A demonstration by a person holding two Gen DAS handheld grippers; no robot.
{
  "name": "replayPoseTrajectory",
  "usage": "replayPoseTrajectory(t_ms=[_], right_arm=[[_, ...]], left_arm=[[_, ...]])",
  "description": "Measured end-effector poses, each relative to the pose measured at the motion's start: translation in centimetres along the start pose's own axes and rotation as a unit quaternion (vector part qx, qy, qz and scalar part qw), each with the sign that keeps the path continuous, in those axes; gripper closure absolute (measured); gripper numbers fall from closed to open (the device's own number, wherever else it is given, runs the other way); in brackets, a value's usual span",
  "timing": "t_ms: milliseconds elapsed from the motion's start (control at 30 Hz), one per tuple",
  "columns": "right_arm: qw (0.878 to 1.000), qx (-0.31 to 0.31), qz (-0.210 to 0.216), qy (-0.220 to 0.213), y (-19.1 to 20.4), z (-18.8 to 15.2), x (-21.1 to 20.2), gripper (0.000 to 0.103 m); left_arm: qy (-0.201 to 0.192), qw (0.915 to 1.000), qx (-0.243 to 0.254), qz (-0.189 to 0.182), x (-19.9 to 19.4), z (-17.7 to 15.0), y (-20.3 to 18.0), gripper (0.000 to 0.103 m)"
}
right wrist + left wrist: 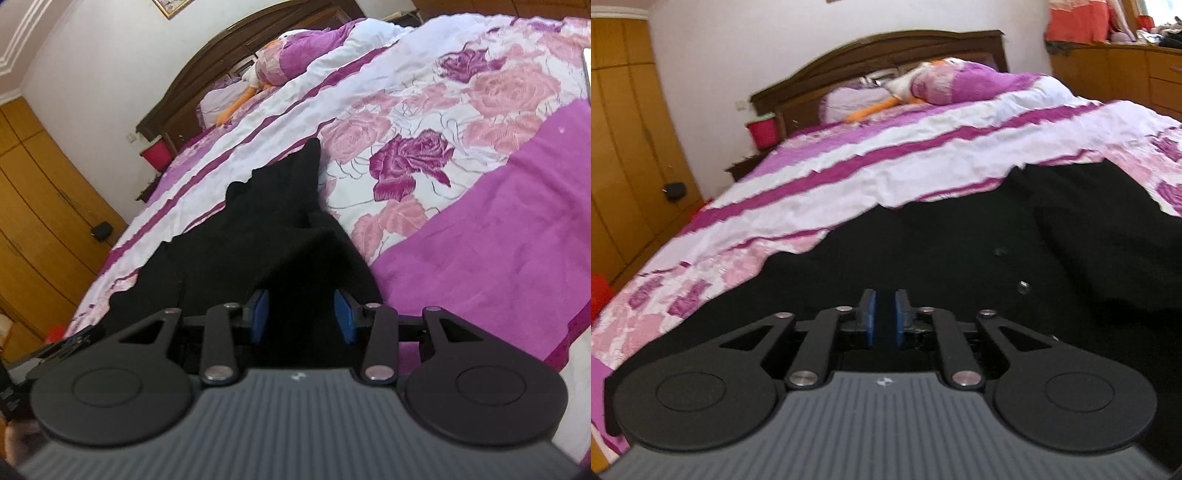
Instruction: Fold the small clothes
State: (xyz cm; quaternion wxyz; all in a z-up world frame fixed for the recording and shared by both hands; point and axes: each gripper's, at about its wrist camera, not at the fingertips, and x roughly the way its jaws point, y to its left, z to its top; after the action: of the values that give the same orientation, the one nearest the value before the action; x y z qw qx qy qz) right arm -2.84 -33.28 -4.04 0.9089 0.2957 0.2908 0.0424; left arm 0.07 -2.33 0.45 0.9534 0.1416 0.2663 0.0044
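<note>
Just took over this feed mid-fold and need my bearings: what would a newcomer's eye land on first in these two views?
First, the black garment sprawled across the near part of the bed, stark against the pink and purple floral bedspread. Next, the right tongs, whose blue pads have a bunched ridge of that black cloth between them. The left tongs sit just above the garment with a narrow gap and nothing visibly pinched.

My left gripper (pixel 885 317) points forward and somewhat downward, its jaws a narrow slit apart with nothing pinched between the blue pads (pixel 870 319). My right gripper (pixel 301 314) tilts down the same way, jaws set wider, clamped on bunched black cloth (pixel 280 229).
</note>
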Motion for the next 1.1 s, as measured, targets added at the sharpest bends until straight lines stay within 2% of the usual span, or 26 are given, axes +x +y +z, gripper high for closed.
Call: replayPoseTrajectory(t_ms=[33,67,100,200,400,500,700,800,967,1100], right_arm=[[1.0,-0.004,-0.005,-0.005,0.3,0.0,-0.1,0.06],[1.0,-0.008,-0.008,-0.009,0.6,0.0,-0.3,0.06],[1.0,-0.011,-0.01,-0.011,0.8,-0.1,-0.4,0.058],[1.0,-0.016,-0.009,-0.015,1.4,-0.2,-0.9,0.048],[1.0,-0.005,-0.02,-0.009,2.0,-0.5,-1.0,0.047],[0.999,0.02,-0.037,-0.008,2.0,-0.8,-1.1,0.038],[0.998,0.027,-0.048,0.008,2.4,-1.7,-1.5,0.038],[0.999,0.024,-0.039,0.017,2.9,-1.9,-1.4,0.038],[0.998,0.018,-0.056,0.033,2.8,-1.6,1.0,0.038],[0.998,0.03,-0.048,0.029,2.2,-1.5,2.6,0.04]], left_arm=[[0.008,0.9999,-0.004,-0.01,0.0,-0.1,0.1,0.07],[0.014,0.9997,-0.009,-0.016,-0.1,-0.2,0.2,0.057],[0.018,0.9995,-0.015,-0.019,-0.1,-0.3,0.3,0.05],[0.032,0.9988,-0.027,-0.023,-0.1,-0.5,1.0,0.049],[0.065,0.9967,-0.048,-0.01,-0.1,-0.6,3.1,0.049],[0.076,0.9954,-0.058,-0.005,-0.2,-0.7,4.3,0.049],[0.094,0.9915,-0.089,-0.016,-0.3,-1.3,6.2,0.049],[0.103,0.9895,-0.101,-0.013,0.1,-1.9,6.6,0.049],[0.107,0.9881,-0.11,-0.013,0.5,-2.4,7.1,0.049],[0.099,0.9883,-0.115,-0.009,0.2,-2.4,7.8,0.049]])
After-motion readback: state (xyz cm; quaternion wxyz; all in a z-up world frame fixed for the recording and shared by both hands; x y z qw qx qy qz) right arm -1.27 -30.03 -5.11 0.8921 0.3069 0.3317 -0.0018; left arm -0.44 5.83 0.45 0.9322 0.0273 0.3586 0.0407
